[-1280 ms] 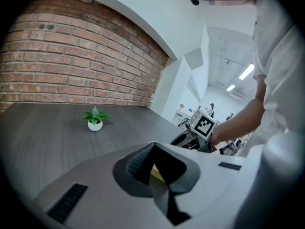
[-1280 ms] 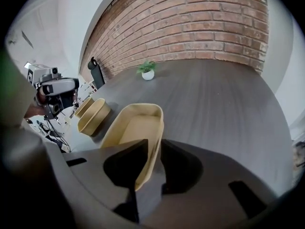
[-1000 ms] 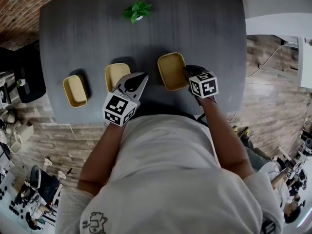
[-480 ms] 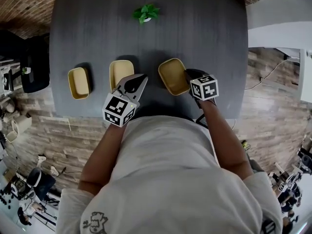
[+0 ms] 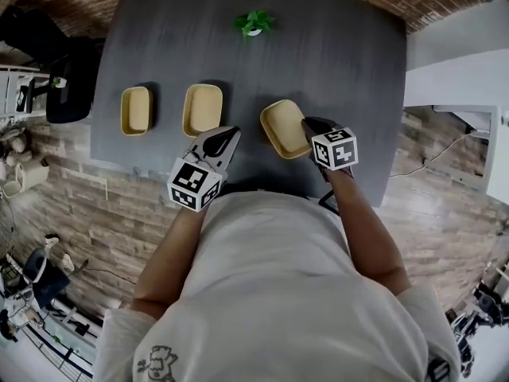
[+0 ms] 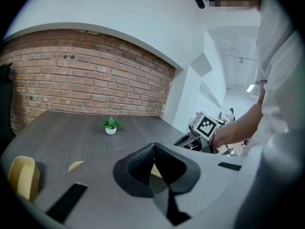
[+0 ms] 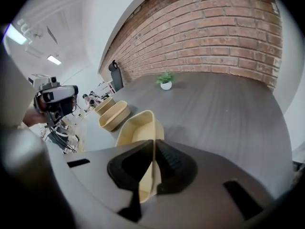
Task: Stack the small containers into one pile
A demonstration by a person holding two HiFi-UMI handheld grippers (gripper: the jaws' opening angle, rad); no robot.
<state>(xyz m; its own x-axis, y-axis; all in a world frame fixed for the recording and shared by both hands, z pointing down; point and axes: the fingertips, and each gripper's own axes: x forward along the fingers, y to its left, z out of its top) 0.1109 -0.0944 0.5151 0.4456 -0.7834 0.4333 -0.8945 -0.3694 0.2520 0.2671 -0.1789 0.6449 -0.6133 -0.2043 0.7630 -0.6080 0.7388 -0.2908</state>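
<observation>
On your dark grey table [image 5: 334,62] three pale yellow open containers with rounded corners sit in a row near your edge: the right container [image 5: 282,126], the middle container [image 5: 202,108] and the left container [image 5: 136,110]. Your right gripper [image 7: 153,149] has just been closing, and its jaws pinch the right container's near wall. Your left gripper [image 6: 154,147] has its jaws together on nothing, near the middle container.

text: we read none | numbers, brands: none | signs: only black-and-white square code patterns on the left marker cube [image 5: 193,184] and the right marker cube [image 5: 335,148], no letters | shirt print [image 5: 155,362]: a drawing, no words
</observation>
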